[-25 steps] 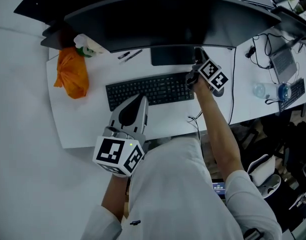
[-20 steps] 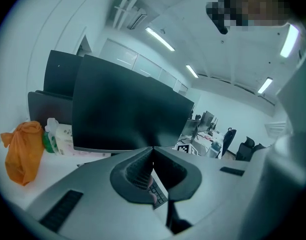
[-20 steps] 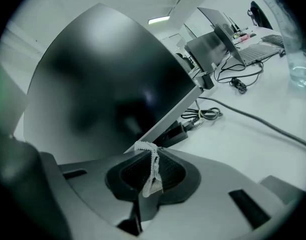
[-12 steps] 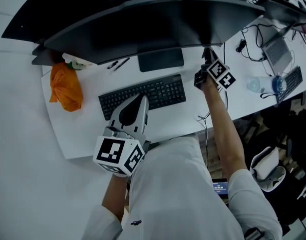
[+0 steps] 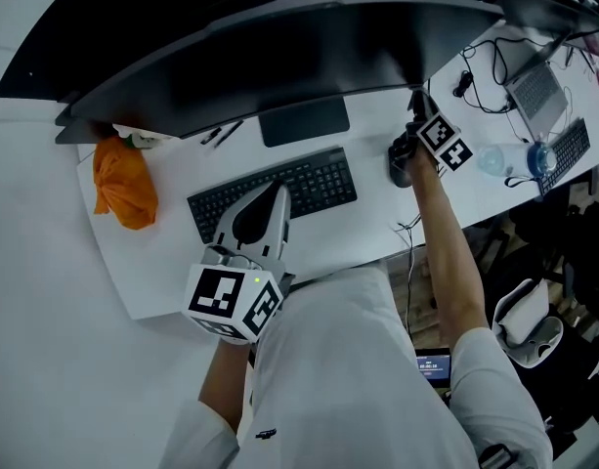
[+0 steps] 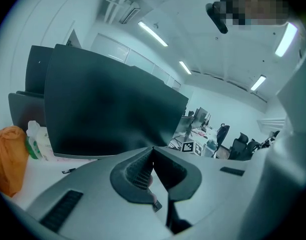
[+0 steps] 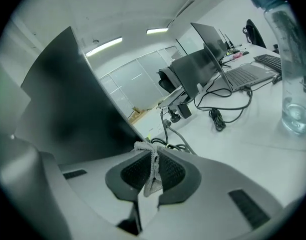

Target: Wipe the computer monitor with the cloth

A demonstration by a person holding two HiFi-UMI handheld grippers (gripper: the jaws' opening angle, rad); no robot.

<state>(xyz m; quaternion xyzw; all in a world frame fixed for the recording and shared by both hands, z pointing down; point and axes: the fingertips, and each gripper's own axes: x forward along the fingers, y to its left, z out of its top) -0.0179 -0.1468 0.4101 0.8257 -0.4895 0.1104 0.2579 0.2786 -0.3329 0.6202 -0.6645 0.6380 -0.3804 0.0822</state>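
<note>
Our right gripper (image 7: 152, 156) has its jaws pinched tight on the cloth (image 7: 153, 170), a pale frayed strip standing up between the pads, just beside the right edge of the monitor (image 7: 68, 109). We cannot tell whether the cloth touches the screen. From the head view the gripper hides the cloth. Our left gripper (image 6: 153, 154) is closed, tips meeting, over the keyboard (image 5: 275, 195).

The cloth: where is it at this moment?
In the right gripper view, the cloth is pinched between the jaws of the right gripper, close to the right-hand end of the monitor, with the water bottle further right.
</note>
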